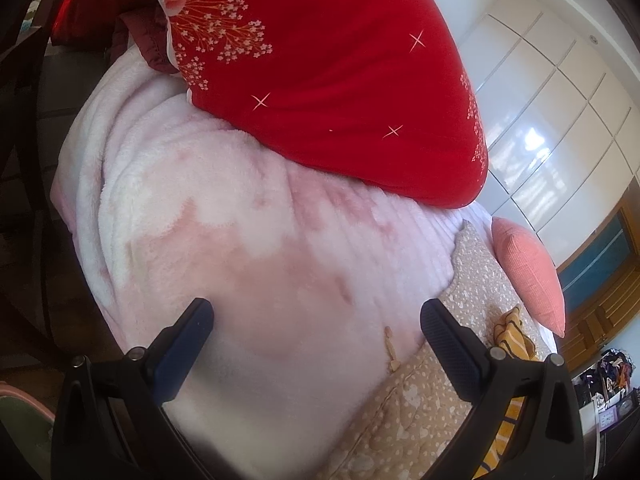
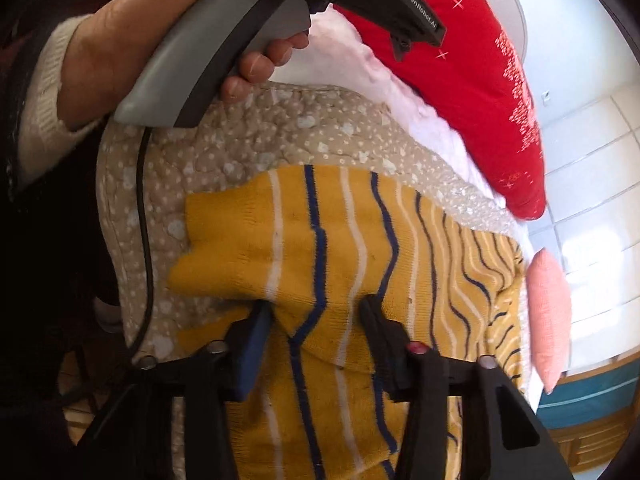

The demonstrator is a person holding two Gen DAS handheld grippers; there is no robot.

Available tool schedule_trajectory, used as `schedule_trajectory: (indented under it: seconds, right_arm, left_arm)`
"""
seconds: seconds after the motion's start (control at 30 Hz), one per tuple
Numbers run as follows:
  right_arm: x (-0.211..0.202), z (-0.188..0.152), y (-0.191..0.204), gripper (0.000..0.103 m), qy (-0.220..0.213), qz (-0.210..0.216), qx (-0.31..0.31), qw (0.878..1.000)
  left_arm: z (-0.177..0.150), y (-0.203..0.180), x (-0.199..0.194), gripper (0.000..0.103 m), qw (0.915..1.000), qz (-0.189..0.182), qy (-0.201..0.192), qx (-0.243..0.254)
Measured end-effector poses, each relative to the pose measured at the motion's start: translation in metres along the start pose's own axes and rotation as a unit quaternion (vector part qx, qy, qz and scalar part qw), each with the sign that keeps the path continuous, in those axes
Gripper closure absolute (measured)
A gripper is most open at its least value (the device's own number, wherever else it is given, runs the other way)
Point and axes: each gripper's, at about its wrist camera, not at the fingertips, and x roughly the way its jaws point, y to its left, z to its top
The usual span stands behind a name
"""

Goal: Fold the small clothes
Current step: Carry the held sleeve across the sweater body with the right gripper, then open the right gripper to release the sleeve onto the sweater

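two tools show, one per view. nearest in the right wrist view, the right tool point(image 2: 316, 312) has its jaws spread on either side of a bunched fold of the yellow striped garment point(image 2: 340, 248), a mustard knit with white and navy stripes; the fold rises between the pads, but i cannot tell whether they pinch it or merely flank it. the garment lies spread on the beige dotted quilt point(image 2: 248, 148) of the bed, running from under the tool away toward the right, with one solid yellow end sticking out to the left. a black cable point(image 2: 145, 216) runs down over the quilt's left edge.

above that, the person's left hand point(image 2: 132, 36), cuffed in a cream knit sleeve, grips the grey handle of the left tool, which points off toward the bedding behind.

in the left wrist view, the left tool point(image 1: 316, 320) is released, jaws wide apart with nothing between them, hovering over a fluffy pink blanket point(image 1: 248, 240). just right of it the same beige quilt point(image 1: 472, 272) shows, with a corner of the yellow garment point(image 1: 510, 330) peeking past the right finger.

farther back, a big red floral comforter point(image 1: 340, 60) is heaped on the pink blanket. a small coral pillow point(image 1: 528, 272) stands at the bed's far edge, and behind it a white panelled wardrobe point(image 1: 560, 92) fills the wall.
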Motion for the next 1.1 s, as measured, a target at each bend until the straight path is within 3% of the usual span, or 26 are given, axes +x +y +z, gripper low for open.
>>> schedule_trajectory:
  seconds: [0.03,0.1,0.23,0.43,0.5,0.57,0.63,0.7,0.73,0.8,1.0,1.1]
  right_arm:
    - [-0.003,0.002,-0.004,0.081,-0.003,0.008,0.012,1.000]
    - [-0.011,0.008,-0.023,0.089,-0.012,0.029,0.056,0.998]
    - [-0.028,0.026,-0.075,0.090,-0.049,0.079,0.166,0.982]
    - [-0.033,0.075,-0.166,0.091,-0.100,0.092,0.275,0.952]
    - [-0.036,0.093,-0.206,0.091,-0.121,0.101,0.323,0.933]
    - [-0.042,0.101,-0.251,0.091,-0.144,0.109,0.382,0.907]
    - [-0.051,0.096,-0.294,0.092,-0.160,0.098,0.436,0.880]
    - [-0.061,0.086,-0.319,0.092,-0.165,0.076,0.472,0.863]
    - [-0.065,0.072,-0.340,0.092,-0.163,0.052,0.497,0.851]
    - [-0.067,0.046,-0.363,0.092,-0.150,0.015,0.524,0.838]
    - [-0.044,-0.078,-0.403,0.091,-0.048,-0.080,0.614,0.784]
    - [-0.027,-0.162,-0.405,0.091,0.008,-0.115,0.662,0.741]
  left_arm:
    - [0.000,0.000,0.001,0.000,1.0000,0.000,0.000,0.001]
    - [0.000,-0.001,0.001,0.000,1.0000,-0.002,0.001,0.000]
    - [-0.001,-0.002,0.003,0.000,1.0000,-0.001,0.004,0.001]
    - [-0.004,-0.010,0.004,0.000,0.9998,-0.004,0.004,0.019]
    - [-0.004,-0.013,0.004,0.000,0.9997,-0.005,0.004,0.024]
    - [-0.005,-0.014,0.005,0.000,0.9996,-0.009,0.006,0.026]
    - [-0.004,-0.014,0.006,0.000,0.9995,-0.011,0.008,0.028]
    - [-0.005,-0.015,0.007,0.000,0.9994,-0.014,0.009,0.031]
    - [-0.005,-0.016,0.006,0.000,0.9993,-0.016,0.009,0.032]
    - [-0.006,-0.018,0.006,0.000,0.9990,-0.023,0.011,0.036]
    - [-0.014,-0.034,0.005,0.000,0.9970,-0.041,0.018,0.064]
    - [-0.021,-0.047,0.004,0.000,0.9944,-0.052,0.023,0.088]
